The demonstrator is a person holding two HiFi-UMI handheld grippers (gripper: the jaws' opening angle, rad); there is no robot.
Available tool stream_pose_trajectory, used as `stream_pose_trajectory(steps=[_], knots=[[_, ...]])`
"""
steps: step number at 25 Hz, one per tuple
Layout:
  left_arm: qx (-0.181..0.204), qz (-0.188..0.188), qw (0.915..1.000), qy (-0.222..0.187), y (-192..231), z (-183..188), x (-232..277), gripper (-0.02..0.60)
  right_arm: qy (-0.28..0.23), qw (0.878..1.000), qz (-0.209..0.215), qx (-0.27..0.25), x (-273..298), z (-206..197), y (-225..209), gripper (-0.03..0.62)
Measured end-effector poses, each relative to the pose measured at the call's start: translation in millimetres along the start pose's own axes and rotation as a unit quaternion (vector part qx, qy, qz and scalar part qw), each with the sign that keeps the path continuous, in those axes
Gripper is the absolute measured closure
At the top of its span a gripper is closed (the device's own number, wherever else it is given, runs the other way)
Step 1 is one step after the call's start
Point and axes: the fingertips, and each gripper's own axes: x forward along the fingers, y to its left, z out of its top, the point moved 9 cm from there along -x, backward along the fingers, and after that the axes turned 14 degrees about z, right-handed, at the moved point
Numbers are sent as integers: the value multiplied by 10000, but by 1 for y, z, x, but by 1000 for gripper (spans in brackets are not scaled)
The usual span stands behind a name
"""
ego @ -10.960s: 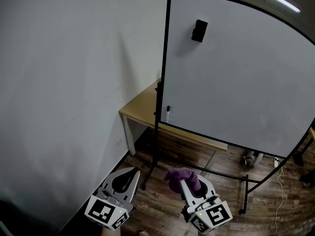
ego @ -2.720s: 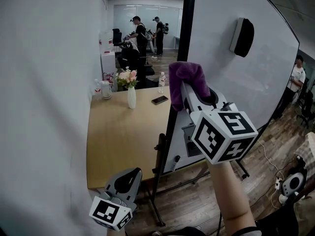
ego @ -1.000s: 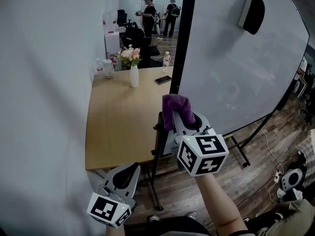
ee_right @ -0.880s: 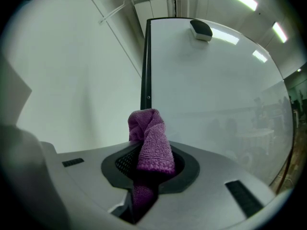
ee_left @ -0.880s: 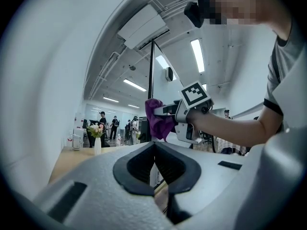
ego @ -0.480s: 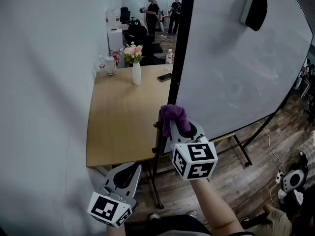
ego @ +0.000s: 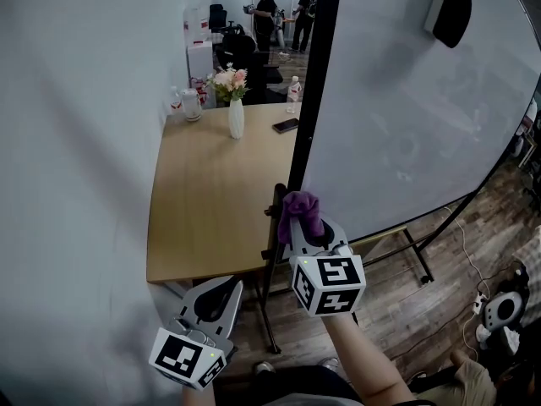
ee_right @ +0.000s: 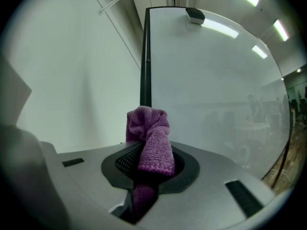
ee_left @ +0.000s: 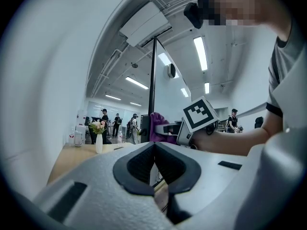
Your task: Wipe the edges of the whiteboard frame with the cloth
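Low on the board, the right gripper [ego: 297, 227] is clamped on the purple cloth [ego: 303, 209], which looks pressed against the black left edge of the whiteboard frame [ego: 313, 83]. That edge runs straight up from the jaws. The left gripper [ego: 226, 288], jaws together and empty, hangs lower and farther off.

One cloth [ego: 301, 209], one whiteboard [ego: 397, 100], two grippers [ego: 228, 288] [ego: 299, 229]
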Motion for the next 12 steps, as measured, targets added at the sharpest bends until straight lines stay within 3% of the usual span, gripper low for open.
stream_pose_trajectory(steps=[12], knots=[[-8,-36,9999,124,2,-7,6,565,378,9993,-73,18,7,-42,-1,534]])
